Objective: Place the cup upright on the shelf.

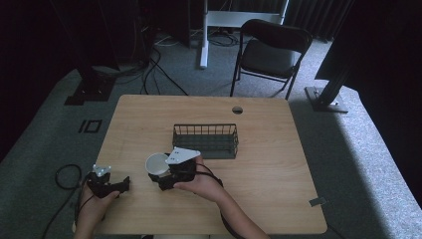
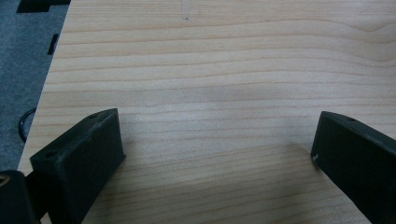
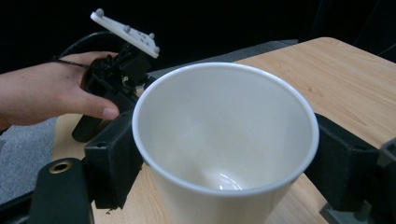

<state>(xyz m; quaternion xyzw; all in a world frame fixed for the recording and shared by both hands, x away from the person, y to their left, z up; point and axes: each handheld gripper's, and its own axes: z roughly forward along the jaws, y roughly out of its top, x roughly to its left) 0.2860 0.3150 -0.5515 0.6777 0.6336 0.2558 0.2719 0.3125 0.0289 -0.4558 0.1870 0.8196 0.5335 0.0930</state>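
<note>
A white paper cup (image 1: 157, 163) sits upright between the jaws of my right gripper (image 1: 160, 173) near the table's front middle. In the right gripper view the cup (image 3: 224, 135) is empty, and my right gripper (image 3: 224, 154) is shut on its sides just below the rim. My left gripper (image 1: 123, 184) rests at the table's front left corner, held by a hand. Its jaws stand wide apart, so my left gripper (image 2: 217, 135) is open over bare wood. The left gripper's grey plate (image 3: 125, 32) and the hand (image 3: 42, 93) appear behind the cup.
A black wire basket (image 1: 205, 127) stands empty just behind the cup at the wooden table's (image 1: 263, 164) middle. A cable hole (image 1: 237, 109) lies near the far edge. A folding chair (image 1: 271, 50) and floor cables (image 1: 67, 174) surround the table.
</note>
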